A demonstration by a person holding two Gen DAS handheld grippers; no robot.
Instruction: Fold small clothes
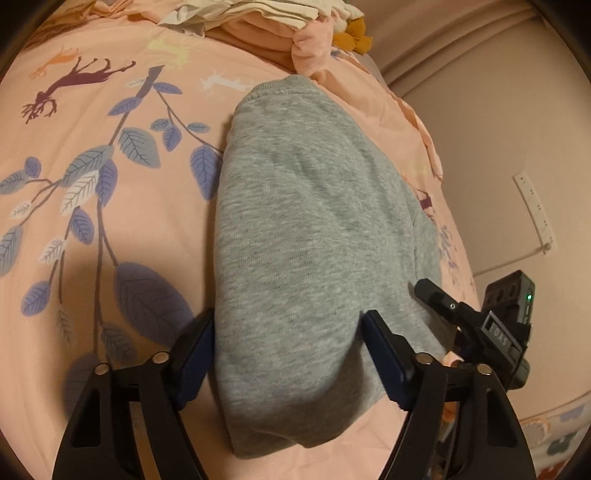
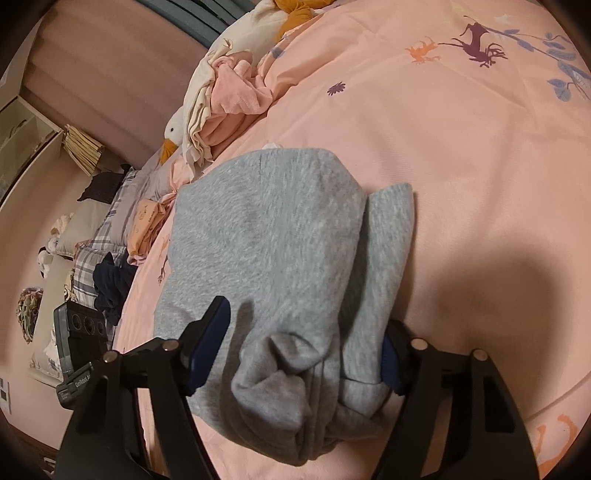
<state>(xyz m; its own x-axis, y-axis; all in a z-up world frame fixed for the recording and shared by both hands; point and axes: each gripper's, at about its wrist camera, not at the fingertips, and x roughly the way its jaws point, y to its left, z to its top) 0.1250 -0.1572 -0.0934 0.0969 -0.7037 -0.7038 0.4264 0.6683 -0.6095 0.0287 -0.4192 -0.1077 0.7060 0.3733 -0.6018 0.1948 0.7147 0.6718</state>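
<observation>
On the left wrist view first: grey sweatshirt point(image 1: 310, 236) folded into a long bundle, lying on the pink printed bedspread point(image 1: 110, 192), running away from the camera. Left gripper point(image 1: 288, 354) straddling the near end, jaws spread wide, one blue pad point(image 1: 195, 358) just beside the left edge of the fabric, the other sunk against the top of the bundle. Right gripper point(image 1: 461, 314) poking in at the lower right, beside the bundle's edge; cannot tell its jaw state from this angle. Heap of cream and pink clothes point(image 1: 273, 26) at the far end of the bed.

Over to the right wrist view: same sweatshirt point(image 2: 280, 243), near end bunched and creased between the fingers. Right gripper point(image 2: 303, 350) wide apart, pads either side of the cloth, not squeezing it. Bedspread point(image 2: 461, 155) beyond. Stuffed goose point(image 2: 173, 136) and loose clothes point(image 2: 229, 96) piled up by the headboard.
</observation>
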